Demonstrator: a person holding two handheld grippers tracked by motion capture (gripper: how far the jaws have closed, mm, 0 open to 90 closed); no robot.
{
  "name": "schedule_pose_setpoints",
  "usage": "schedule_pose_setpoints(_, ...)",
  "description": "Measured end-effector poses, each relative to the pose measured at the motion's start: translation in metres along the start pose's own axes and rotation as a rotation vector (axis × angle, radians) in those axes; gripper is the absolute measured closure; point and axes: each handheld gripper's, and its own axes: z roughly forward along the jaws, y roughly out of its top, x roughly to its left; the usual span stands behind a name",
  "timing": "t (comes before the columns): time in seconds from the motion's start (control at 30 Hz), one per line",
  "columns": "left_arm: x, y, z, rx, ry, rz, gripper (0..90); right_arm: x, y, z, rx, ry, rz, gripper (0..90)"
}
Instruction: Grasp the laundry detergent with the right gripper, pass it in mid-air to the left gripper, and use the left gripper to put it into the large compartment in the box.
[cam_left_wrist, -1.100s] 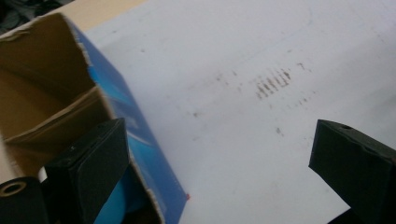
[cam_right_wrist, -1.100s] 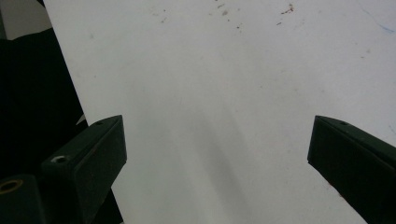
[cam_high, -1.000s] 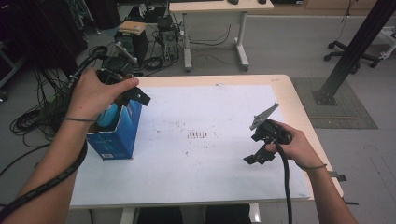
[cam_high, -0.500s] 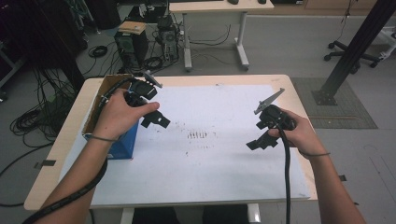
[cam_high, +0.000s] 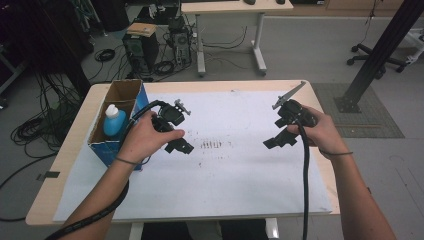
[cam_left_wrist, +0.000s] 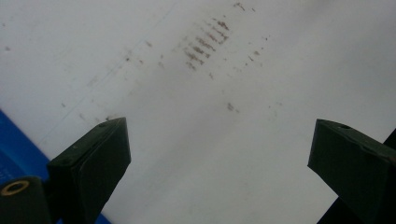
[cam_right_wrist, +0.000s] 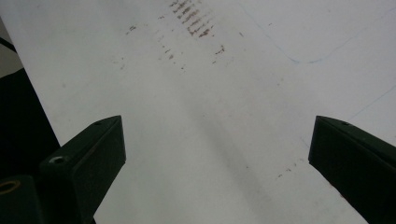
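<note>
Two hand-held grippers, left (cam_high: 181, 146) and right (cam_high: 274, 141), hovering empty and spread wide over the white-papered surface (cam_high: 240, 170); blue-capped bottle (cam_high: 114, 121) standing upright inside the open cardboard box (cam_high: 131, 91), apparently for keeping.

a light wooden table (cam_high: 70, 150) carries a large white sheet (cam_high: 235, 170) that covers most of its top and bears a patch of small dark marks (cam_high: 212, 145) near its middle. an open blue cardboard box (cam_high: 112, 147) stands on the left part of the table.
</note>
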Motion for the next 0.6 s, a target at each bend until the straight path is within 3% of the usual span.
schedule_pose_setpoints(0.17,-0.003,-0.003,0.015,0.021,-0.002,0.026,6.3,-0.002,0.006,-0.004,-0.009,-0.004,0.004,3.9)
schedule_pose_setpoints(0.2,-0.006,-0.004,0.027,0.025,-0.003,0.044,6.3,-0.002,0.009,-0.005,-0.008,-0.005,0.005,3.8)
schedule_pose_setpoints(0.3,-0.006,-0.004,0.027,0.025,-0.003,0.044,6.5,-0.003,0.013,-0.006,-0.014,-0.004,0.006,3.7)
schedule_pose_setpoints(0.33,-0.011,-0.005,0.036,0.035,-0.011,0.057,6.6,-0.003,0.014,-0.007,-0.012,-0.004,0.005,3.6)
schedule_pose_setpoints(0.6,-0.015,-0.007,0.044,0.039,-0.010,0.075,6.6,-0.003,0.021,-0.009,-0.015,-0.014,0.000,3.6)
